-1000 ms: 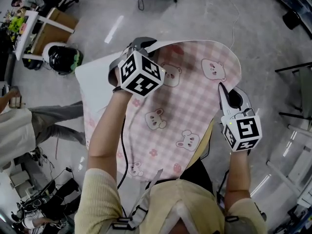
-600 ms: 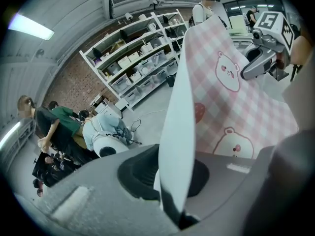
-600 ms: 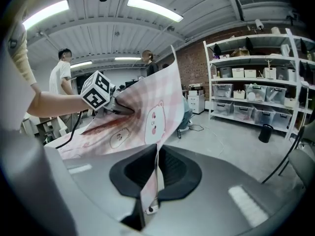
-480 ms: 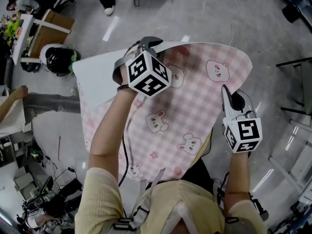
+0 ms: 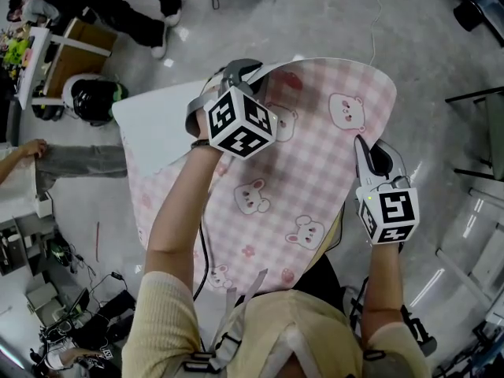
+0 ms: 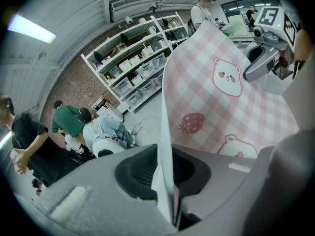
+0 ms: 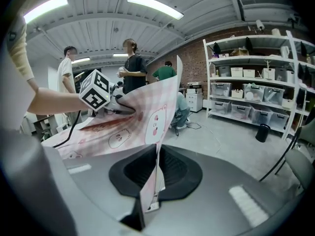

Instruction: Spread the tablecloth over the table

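Note:
The tablecloth (image 5: 315,172) is pink checked with bears and strawberries. It hangs stretched between my two grippers over the white table (image 5: 153,128). My left gripper (image 5: 236,71) holds the cloth's far left edge; the left gripper view shows the tablecloth (image 6: 216,97) running as a thin sheet into the left gripper (image 6: 171,191). Its jaws have just been opening a little, with the cloth still pinched between them. My right gripper (image 5: 361,144) grips the right edge; in the right gripper view the tablecloth (image 7: 147,107) stands upright in the right gripper (image 7: 150,191).
A person's legs (image 5: 142,14) stand on the floor at the top left, near a small desk (image 5: 79,46) and a black round object (image 5: 94,97). Storage shelves (image 7: 256,82) line the brick wall. Several people (image 7: 130,63) stand beyond the table.
Both grippers have sunk slightly with the cloth. The cloth's far edge swung right, then back. A person has walked into the top left of the head view.

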The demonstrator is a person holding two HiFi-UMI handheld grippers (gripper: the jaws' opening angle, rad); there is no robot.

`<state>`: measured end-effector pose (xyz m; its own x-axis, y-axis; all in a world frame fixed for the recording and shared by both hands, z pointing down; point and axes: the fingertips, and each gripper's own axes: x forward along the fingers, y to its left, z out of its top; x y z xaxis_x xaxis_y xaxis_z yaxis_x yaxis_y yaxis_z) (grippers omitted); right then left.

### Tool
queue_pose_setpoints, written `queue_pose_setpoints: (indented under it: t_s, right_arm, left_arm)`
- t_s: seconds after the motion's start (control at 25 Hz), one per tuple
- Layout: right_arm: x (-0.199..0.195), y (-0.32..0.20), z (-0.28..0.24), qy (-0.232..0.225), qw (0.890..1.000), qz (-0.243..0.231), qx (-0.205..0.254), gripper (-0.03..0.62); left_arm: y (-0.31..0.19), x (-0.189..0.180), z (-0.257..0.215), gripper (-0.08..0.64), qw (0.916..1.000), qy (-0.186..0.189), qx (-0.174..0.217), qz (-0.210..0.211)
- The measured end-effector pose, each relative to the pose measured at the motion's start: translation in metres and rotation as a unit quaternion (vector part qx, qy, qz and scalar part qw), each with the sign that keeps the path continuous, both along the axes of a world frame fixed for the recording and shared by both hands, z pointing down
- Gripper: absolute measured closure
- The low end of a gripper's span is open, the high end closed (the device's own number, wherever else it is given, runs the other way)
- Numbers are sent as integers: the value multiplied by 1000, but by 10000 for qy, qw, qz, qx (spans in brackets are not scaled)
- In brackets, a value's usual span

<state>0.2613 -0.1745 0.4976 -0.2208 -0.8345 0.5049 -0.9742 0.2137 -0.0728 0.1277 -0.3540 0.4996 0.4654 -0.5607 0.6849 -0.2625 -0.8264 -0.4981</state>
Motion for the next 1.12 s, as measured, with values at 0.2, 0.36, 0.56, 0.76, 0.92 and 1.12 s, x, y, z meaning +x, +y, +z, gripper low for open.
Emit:
queue_pose_setpoints:
  t_s: [0.2, 0.36, 0.56, 0.76, 0.92, 1.12]
  right_arm:
    - [9, 4, -3, 82, 9997, 207, 46, 554]
    - [20, 12, -6, 133, 9987, 477, 84, 525]
    - [22, 26, -19, 120, 9976, 645, 221, 520]
    - [14, 40, -24, 96, 9975, 654, 236, 519]
    - [7, 52, -30, 97, 9974, 661, 280, 520]
    - [0, 62, -39, 97, 9975, 632, 302, 520]
  left_arm:
    - [4, 3, -9, 455, 9997, 156, 196, -13]
    - [9, 0, -18, 411, 9991, 282, 297, -54]
    - [22, -6, -34, 373, 9983, 365, 452, -87]
    - [36, -15, -44, 334, 9976, 418, 526, -148]
    - [49, -21, -45, 335, 9985, 354, 396, -103]
    - [74, -23, -25, 336, 9996, 57, -261, 103]
